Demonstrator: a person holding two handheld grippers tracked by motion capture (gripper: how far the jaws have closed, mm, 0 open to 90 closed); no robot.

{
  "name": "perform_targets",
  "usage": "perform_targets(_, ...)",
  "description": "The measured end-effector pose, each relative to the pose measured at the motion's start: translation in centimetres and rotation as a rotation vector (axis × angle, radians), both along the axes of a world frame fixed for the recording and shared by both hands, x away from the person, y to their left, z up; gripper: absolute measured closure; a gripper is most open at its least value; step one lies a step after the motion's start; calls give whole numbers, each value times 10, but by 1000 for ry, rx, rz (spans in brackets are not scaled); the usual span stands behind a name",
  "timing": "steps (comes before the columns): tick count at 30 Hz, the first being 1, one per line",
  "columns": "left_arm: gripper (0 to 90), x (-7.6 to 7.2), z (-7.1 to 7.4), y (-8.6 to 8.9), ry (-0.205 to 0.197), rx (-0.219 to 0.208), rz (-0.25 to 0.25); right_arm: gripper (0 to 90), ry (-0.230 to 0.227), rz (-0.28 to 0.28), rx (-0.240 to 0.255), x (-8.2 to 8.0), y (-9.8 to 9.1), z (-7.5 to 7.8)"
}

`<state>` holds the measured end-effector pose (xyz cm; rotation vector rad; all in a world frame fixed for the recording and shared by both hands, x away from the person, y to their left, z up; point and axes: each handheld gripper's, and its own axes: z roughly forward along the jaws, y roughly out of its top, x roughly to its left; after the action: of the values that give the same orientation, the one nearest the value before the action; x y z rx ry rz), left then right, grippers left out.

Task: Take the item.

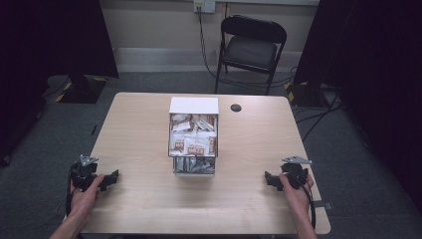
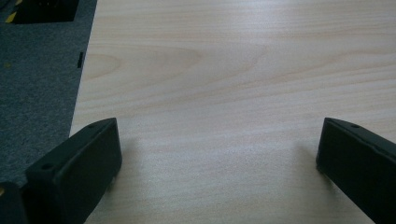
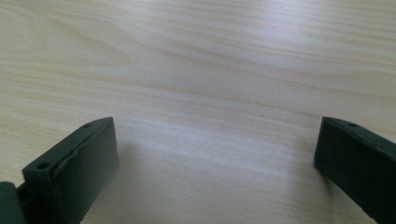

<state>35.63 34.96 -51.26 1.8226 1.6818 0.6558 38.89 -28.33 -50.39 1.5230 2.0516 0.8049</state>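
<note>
On the wooden table (image 1: 139,129): one clear box (image 1: 193,142), two hand-held grippers.
Box is sitting at centre, white lid (image 1: 194,105) at its far end, packed with sachets (image 1: 191,144). Left gripper (image 1: 110,179) and right gripper (image 1: 269,179) are resting near the front corners, well apart from the box, jaws gaping wide, holding nothing.
</note>
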Motion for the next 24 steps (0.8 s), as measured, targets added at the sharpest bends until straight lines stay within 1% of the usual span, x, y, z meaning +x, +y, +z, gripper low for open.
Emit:
perform_targets(9, 2, 0, 1, 0, 5, 4, 0, 0, 0, 1, 0, 0, 0, 0)
perform_targets(10, 49, 0, 2, 1, 11, 2, 2, 0, 0, 0, 0, 0, 0, 0)
perform_targets(11, 49, 0, 3, 1, 6, 2, 12, 0, 0, 0, 0, 0, 0, 0)
perform_targets(12, 110, -1, 4, 1, -2, -4, 21, 0, 0, 0, 0, 0, 0, 0)
perform_targets(13, 168, -1, 6, 2, 3, 0, 30, 0, 0, 1, 0, 0, 0, 0)
perform_targets(15, 157, -1, 6, 3, 7, -16, 32, 0, 0, 1, 0, 0, 0, 0)
perform_targets(16, 168, -2, 6, 3, 9, -10, 35, 0, 0, 1, -1, 0, 0, 0)
perform_targets(17, 168, -2, 7, 2, 12, -14, 35, 0, 0, 1, -1, 0, 0, 0)
perform_targets(18, 171, -2, 8, 2, 17, -21, 32, 0, 0, 0, 0, 0, 0, 0)
perform_targets(20, 175, -2, 10, 2, 14, -49, 20, 0, 0, 1, -1, 0, 0, 0)
perform_targets(21, 180, -2, 11, 1, 10, -51, 17, 0, 0, 0, -1, 0, 0, 0)
perform_targets(22, 183, -3, 14, 1, 6, -50, 0, 0, 0, 0, -1, 0, 0, 0)
perform_targets(23, 189, -3, 15, 0, -6, -60, -18, 0, 0, 1, 0, 0, 0, 0)
perform_targets(24, 197, -5, 19, 0, -22, -76, -51, 0, 0, 0, 0, 0, 0, 0)
